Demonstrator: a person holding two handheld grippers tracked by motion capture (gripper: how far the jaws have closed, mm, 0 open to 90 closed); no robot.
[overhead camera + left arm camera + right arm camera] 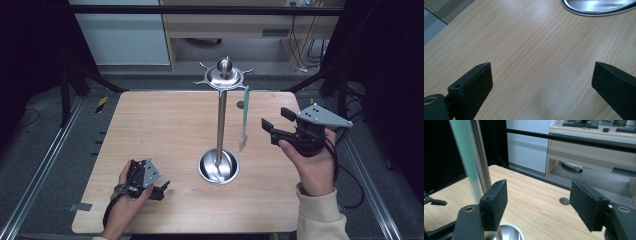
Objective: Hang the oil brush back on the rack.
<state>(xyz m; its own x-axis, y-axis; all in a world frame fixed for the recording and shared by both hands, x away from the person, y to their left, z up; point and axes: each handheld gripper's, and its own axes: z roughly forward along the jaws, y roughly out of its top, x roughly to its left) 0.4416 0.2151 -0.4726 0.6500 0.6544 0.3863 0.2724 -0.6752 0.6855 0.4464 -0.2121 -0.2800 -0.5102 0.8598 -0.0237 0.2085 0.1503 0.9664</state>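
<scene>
Right claw [274, 119] raised level beside the hanging pale-green spatula [244, 118], jaws apart, nothing between. Left claw [164, 189] low on the worktop [165, 125], jaws wide, empty. No readable writing.

Spatula [244, 117] hanging right of stand [221, 117]

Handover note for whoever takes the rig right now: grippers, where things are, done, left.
Right gripper: open, nothing between the jaws, held up just right of the hanging utensil.
Left gripper: open, empty, low over the table near its front left.
Pale green utensil: hangs from a hook of the steel stand, blurred in the right gripper view, so possibly swinging.
Stand's round base sits mid-table.
Done: utensil looks hung and released.
Left: confirm it settles on the hook; draw the right gripper clear.
</scene>
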